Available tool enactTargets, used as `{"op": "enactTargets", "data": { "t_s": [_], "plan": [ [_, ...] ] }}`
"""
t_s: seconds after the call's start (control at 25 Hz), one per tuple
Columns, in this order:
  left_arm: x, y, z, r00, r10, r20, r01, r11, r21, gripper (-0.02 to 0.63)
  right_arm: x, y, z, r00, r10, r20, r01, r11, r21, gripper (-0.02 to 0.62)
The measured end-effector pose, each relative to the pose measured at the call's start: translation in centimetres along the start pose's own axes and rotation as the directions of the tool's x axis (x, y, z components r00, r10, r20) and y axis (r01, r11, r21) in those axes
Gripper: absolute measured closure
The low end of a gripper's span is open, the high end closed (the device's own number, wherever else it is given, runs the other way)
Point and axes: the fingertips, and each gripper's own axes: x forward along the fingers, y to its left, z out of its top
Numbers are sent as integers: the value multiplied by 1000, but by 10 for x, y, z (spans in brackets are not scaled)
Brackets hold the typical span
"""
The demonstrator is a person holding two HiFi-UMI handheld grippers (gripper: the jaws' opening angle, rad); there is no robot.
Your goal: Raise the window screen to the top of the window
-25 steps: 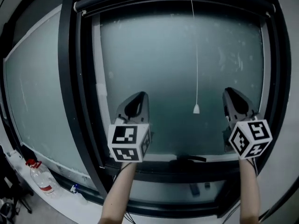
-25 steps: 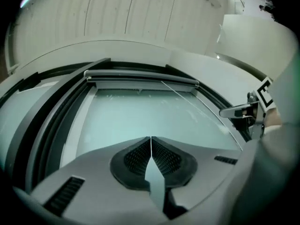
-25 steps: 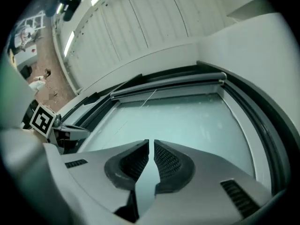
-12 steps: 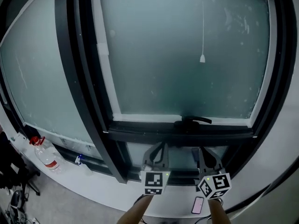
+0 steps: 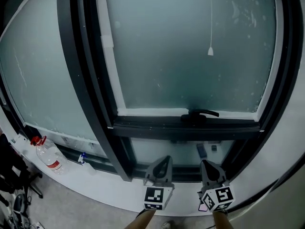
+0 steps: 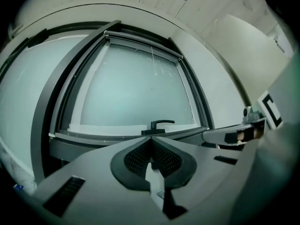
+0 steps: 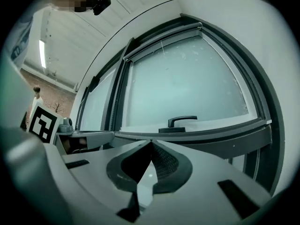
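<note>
Grey-green frosted glass (image 5: 181,56) fills the sash ahead of me. The window screen (image 7: 161,40) is rolled into its housing along the top of the window, at 12 o'clock in both tongs views, and the glass below it is uncovered. The pull cord (image 5: 210,51) hangs free at 1 o'clock in the head view, its end well above the black window handle (image 5: 202,113). My left tongs (image 5: 163,160) and right tongs (image 5: 207,164) sit side by side at 6 o'clock, below the handle, pointing at the frame. Both are clenched, tips meeting, with nothing between them. A clear bottle (image 5: 47,157) with a red cap stands at 8 o'clock, beside the left pane.
</note>
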Motion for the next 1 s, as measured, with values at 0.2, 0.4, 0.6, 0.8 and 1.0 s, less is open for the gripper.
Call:
{"op": "enactTargets", "data": {
  "t_s": [0.2,0.4,0.6,0.8,1.0],
  "plan": [
    [-46,-30,7,1000,19,-23,-20,999,-39,602,-50,11,8,1000,-7,19,7,1000,-4,589],
    [-91,-79,17,998,28,-48,-31,997,-74,603,-122,25,12,1000,24,1,-24,999,-29,589],
    [-147,-105,23,996,30,-78,-35,998,-61,602,-179,61,8,996,90,-27,-91,995,-48,589],
    [-179,-124,26,997,20,-81,-25,998,-65,603,-222,69,3,997,58,-51,-61,997,-55,589],
    [-228,-129,40,999,-3,-54,0,998,-69,603,-257,113,-8,996,46,-75,-48,999,-23,589]
  ]
}}
